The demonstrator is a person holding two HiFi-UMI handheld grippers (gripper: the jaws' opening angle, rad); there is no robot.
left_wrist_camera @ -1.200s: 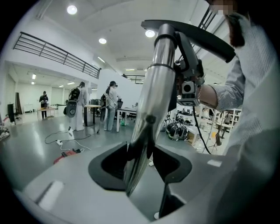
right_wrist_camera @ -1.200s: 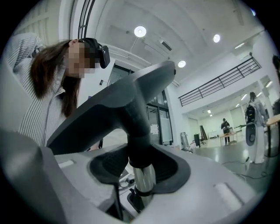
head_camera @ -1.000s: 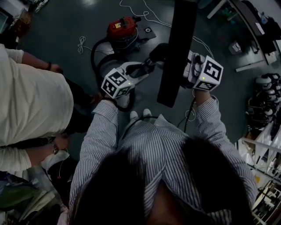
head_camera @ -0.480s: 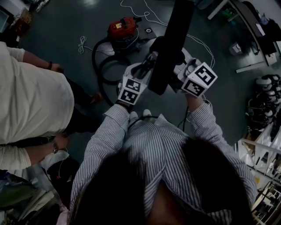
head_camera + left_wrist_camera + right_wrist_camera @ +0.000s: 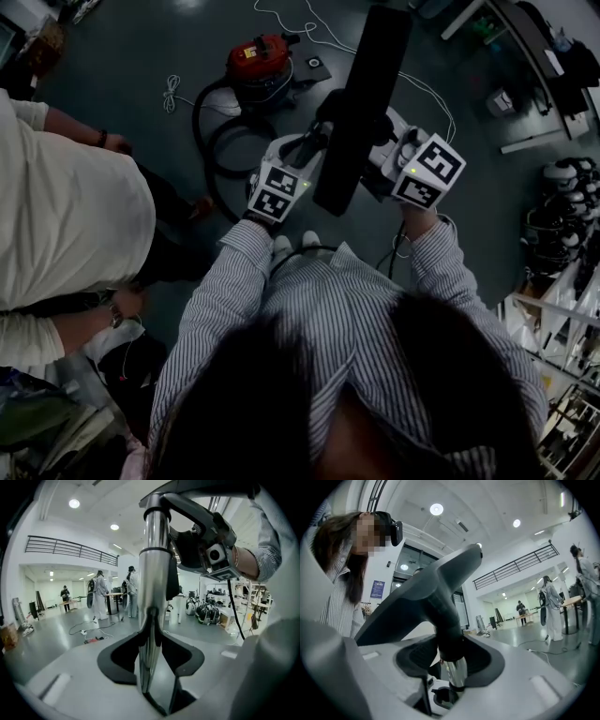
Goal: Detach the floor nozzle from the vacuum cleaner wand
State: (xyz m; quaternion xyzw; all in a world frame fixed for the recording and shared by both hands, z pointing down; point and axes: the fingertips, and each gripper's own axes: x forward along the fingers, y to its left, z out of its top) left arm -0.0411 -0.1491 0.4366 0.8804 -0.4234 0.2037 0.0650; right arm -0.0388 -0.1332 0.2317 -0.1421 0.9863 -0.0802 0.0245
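Note:
The black floor nozzle (image 5: 361,103) is held up in front of me, its long bar seen from above. In the left gripper view the chrome wand (image 5: 152,573) stands upright between the jaws of my left gripper (image 5: 152,644), which have just been closing and now grip it. My right gripper (image 5: 450,653) is shut on the nozzle's dark neck (image 5: 445,620), just above the chrome tube end (image 5: 455,673). In the head view both grippers meet under the nozzle, the left (image 5: 314,142) and the right (image 5: 375,150); their fingertips are partly hidden.
The red vacuum canister (image 5: 260,61) sits on the dark floor ahead, its black hose (image 5: 217,141) looping toward me. A person in a white shirt (image 5: 66,216) stands close on my left. White cables (image 5: 309,28) lie beyond; shelves (image 5: 562,234) stand at right.
My left gripper has swung right and in toward the nozzle. The right gripper has shifted slightly left and turned. The nozzle bar has tilted and moved a little left.

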